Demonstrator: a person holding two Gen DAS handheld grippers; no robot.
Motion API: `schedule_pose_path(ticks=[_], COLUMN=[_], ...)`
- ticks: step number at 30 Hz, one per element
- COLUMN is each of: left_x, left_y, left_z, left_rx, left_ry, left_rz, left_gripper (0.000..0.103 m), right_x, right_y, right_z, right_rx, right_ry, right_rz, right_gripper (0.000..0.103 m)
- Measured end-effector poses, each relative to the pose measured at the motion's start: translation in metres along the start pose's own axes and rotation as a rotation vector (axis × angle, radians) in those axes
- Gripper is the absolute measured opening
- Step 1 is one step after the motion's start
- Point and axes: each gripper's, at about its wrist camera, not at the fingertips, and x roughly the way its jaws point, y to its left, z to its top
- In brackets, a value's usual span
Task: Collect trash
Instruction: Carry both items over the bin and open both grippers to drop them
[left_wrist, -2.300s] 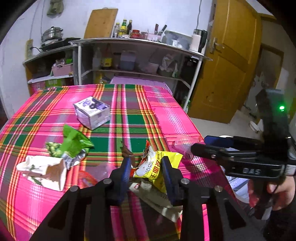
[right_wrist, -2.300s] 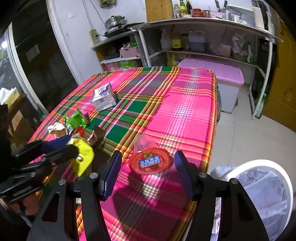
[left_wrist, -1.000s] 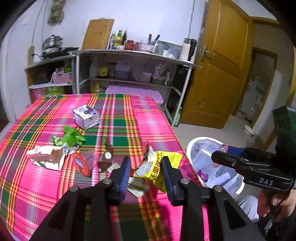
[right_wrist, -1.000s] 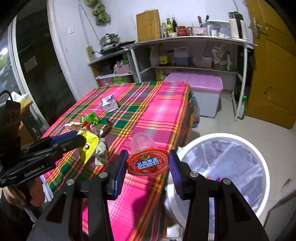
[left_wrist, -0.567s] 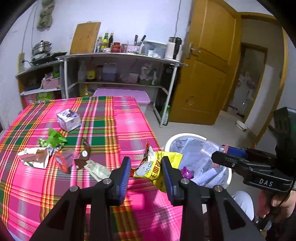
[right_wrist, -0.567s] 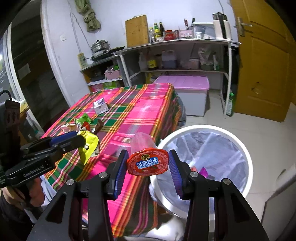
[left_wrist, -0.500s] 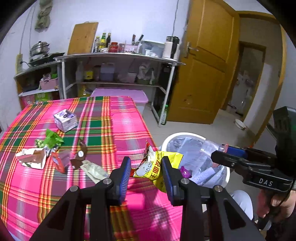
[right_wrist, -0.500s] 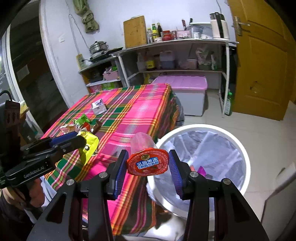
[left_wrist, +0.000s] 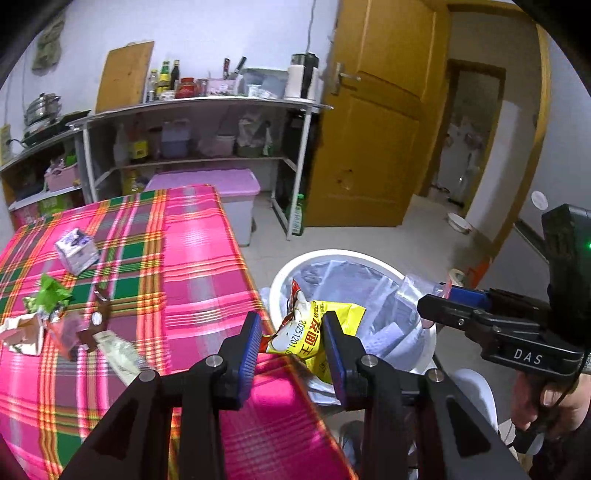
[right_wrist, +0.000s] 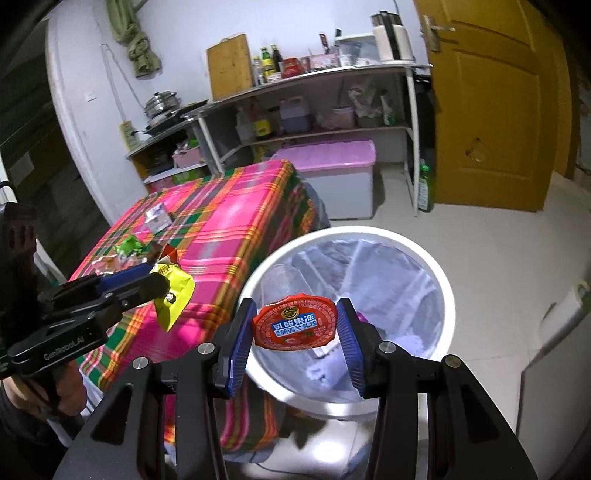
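My left gripper (left_wrist: 291, 332) is shut on a yellow snack bag (left_wrist: 314, 336) and holds it over the table's right edge, beside the white trash bin (left_wrist: 295, 269). In the right wrist view the bag (right_wrist: 173, 291) hangs from that gripper. My right gripper (right_wrist: 295, 328) is shut on a clear jelly cup with a red lid (right_wrist: 295, 326), above the near rim of the bin (right_wrist: 439, 273), which is lined with a clear bag. The right gripper shows side-on in the left wrist view (left_wrist: 443, 306).
On the pink plaid table (left_wrist: 192, 266) lie a small white box (left_wrist: 75, 251), a green wrapper (left_wrist: 51, 295), a torn white packet (left_wrist: 22, 330), a brown wrapper (left_wrist: 94, 325) and a pale sachet (left_wrist: 118, 350). Shelves (left_wrist: 199, 129), a pink-lidded tub (left_wrist: 207, 181) and a door (left_wrist: 373, 147) stand behind.
Both grippers have swung right, away from the table, with their loads. The bin has come nearer and now lies under the jelly cup and next to the snack bag.
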Motion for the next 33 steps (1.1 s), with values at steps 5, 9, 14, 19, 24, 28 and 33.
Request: schedule_pose_path(ticks=[5,9,14,19,24,28,33], left_x=[0.022,0.041,0.064,0.085,0.102,0.11,0.111], left_y=[-0.01,-0.016,-0.023,-0.03,-0.035,-0.037,-0.037], left_z=[0.001,-0.001,-0.004,-0.005,-0.008,-0.009,-0.009], left_rx=[0.023,0.035,0.049,0.065,0.073,0.066,0.063], left_ry=[0.032,0.065,0.108,0.147,0.186,0.209,0.214], left_rz=[-0.022,-0.033,-0.048,-0.062,-0.064,-0.078,-0.084], left_gripper=[0.034,0.035,0.035,0.036,0.038,0.041,0.042], right_x=[0.011,0.022,0.034,0.045,0.048,0.047,0.043], right_y=[-0.017,-0.029,-0.043,-0.054,-0.062,-0.064,-0.063], right_z=[-0.008,-0.012,-0.019,-0.023,-0.027,-0.025,-0.023], right_rx=[0.03,0.052,0.071,0.089,0.102,0.107,0.107], right_ry=[0.034,0.064,0.101,0.129,0.141,0.135,0.125], right_rz=[-0.021,-0.031,-0.042,-0.048,-0.058,-0.057,-0.053], right_gripper=[0.046,0.046,0.046,0.046,0.049,0.052,0.052])
